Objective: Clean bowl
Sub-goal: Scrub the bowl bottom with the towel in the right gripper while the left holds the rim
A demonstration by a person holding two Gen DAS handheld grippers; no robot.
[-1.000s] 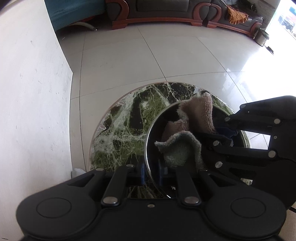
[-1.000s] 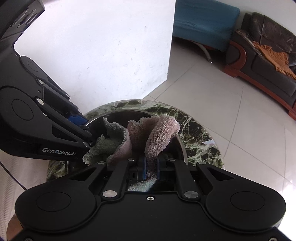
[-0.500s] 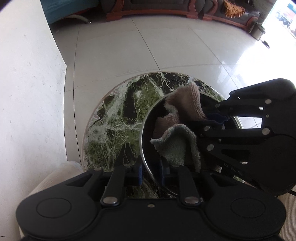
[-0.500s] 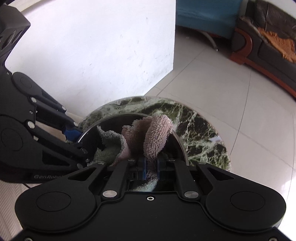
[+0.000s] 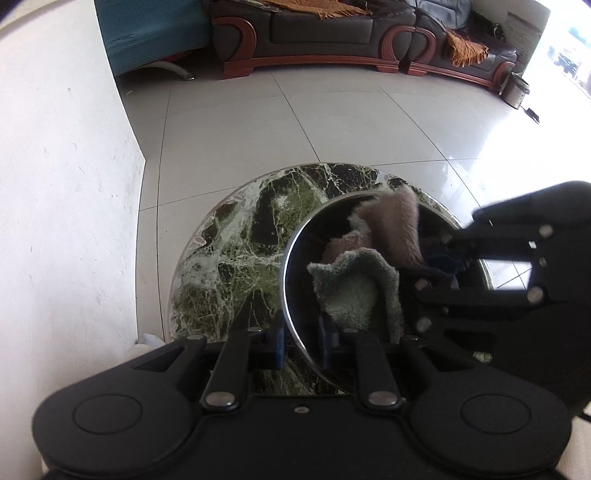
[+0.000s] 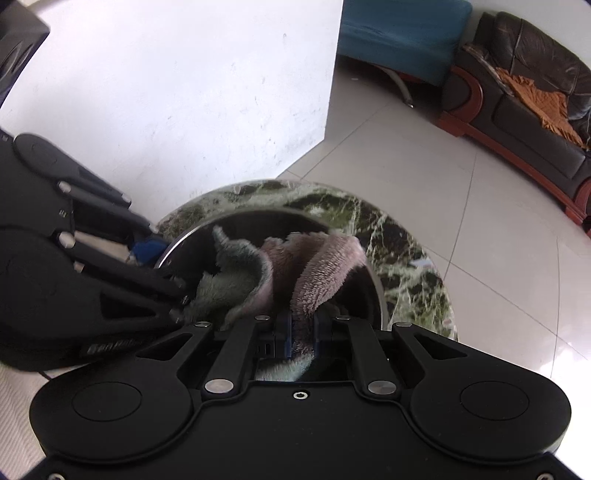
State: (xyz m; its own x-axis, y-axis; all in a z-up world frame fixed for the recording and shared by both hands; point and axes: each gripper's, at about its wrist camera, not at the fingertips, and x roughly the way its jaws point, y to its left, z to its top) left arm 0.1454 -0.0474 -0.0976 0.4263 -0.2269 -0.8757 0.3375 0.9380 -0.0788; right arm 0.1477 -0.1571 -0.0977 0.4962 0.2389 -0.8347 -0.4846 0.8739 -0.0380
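Bowl (image 5: pixel 295 295) wiping is under way: my left gripper (image 5: pixel 301 341) clamps its rim, my right gripper (image 6: pixel 302 334) pinches the cloth (image 6: pixel 317 273) inside; next, sweep round the wall.

The round green-veined marble desk (image 5: pixel 236 258) is leaving a bare crescent on its left half. The shiny round steel bowl (image 5: pixel 295 258) is occupying the right half, its rim reaching the desk's right edge. The bowl's interior is being crowded: a pink-and-grey terry cloth (image 6: pixel 317 266) is filling the middle, the left gripper (image 5: pixel 301 341) is straddling the near rim, and the right gripper (image 6: pixel 302 332) is blocking entry from its side. Only the dark far-left hollow of the bowl is remaining free. A white plastered wall (image 5: pixel 66 184) is closing off the left, near the desk edge. Pale tiled floor (image 5: pixel 332 118) is lying open beyond, up to a dark leather sofa with red wood trim (image 5: pixel 325 33).
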